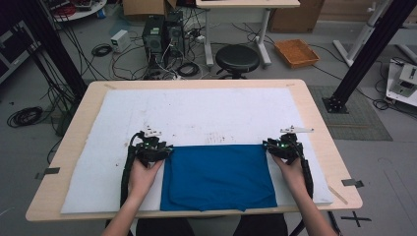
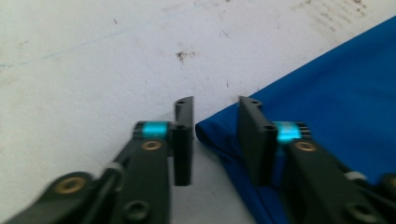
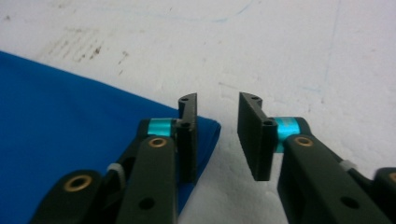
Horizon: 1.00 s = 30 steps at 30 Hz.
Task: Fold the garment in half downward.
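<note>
A blue cloth point(image 1: 219, 177) lies folded flat on the near half of a white mat point(image 1: 196, 108). My left gripper point(image 1: 164, 150) rests at the cloth's far left corner, my right gripper point(image 1: 269, 146) at its far right corner. In the left gripper view the jaws point(image 2: 215, 105) stand apart, and the corner of the cloth point(image 2: 336, 93) reaches into the gap without being pressed. In the right gripper view the jaws point(image 3: 218, 100) are also apart, with the corner of the cloth point(image 3: 70, 107) poking just past the left jaw into the gap.
The mat covers most of a wooden table point(image 1: 64, 147); its far half is bare, with dark smudges. Beyond the table stand a black stool point(image 1: 237, 58), computer towers point(image 1: 162, 34), an orange tray point(image 1: 296, 52) and loose cables on the floor.
</note>
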Each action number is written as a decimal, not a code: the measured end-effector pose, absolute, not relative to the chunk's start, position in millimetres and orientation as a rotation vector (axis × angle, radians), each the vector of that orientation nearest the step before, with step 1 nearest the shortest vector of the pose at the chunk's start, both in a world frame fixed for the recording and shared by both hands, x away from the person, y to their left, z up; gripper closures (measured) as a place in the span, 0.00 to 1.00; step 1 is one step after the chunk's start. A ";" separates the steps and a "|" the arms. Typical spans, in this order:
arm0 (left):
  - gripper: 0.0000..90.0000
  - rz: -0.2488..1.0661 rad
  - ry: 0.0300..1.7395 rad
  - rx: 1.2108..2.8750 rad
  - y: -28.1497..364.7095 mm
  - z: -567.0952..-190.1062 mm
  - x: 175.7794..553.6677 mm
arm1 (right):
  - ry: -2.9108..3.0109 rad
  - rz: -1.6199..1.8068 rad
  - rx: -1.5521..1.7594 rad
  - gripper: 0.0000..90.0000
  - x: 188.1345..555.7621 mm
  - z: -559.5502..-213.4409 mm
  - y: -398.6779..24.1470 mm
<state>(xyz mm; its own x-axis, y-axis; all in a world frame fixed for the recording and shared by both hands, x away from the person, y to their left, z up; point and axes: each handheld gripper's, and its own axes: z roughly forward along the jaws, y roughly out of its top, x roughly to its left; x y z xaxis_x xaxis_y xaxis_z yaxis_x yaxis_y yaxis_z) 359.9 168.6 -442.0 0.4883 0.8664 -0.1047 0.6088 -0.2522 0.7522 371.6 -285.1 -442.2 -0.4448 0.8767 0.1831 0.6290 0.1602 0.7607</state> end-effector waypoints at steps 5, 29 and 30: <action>0.73 0.440 1.191 2.027 165.1 -444.7 357.8 | 2.220 1.123 1.437 0.80 376.7 -448.7 -280.4; 0.94 0.500 1.169 1.990 166.7 -440.9 410.8 | 2.186 1.108 1.379 0.96 426.5 -442.3 -273.7; 0.94 0.502 1.166 1.989 167.1 -440.4 410.4 | 2.181 1.110 1.370 0.95 425.9 -441.2 -273.8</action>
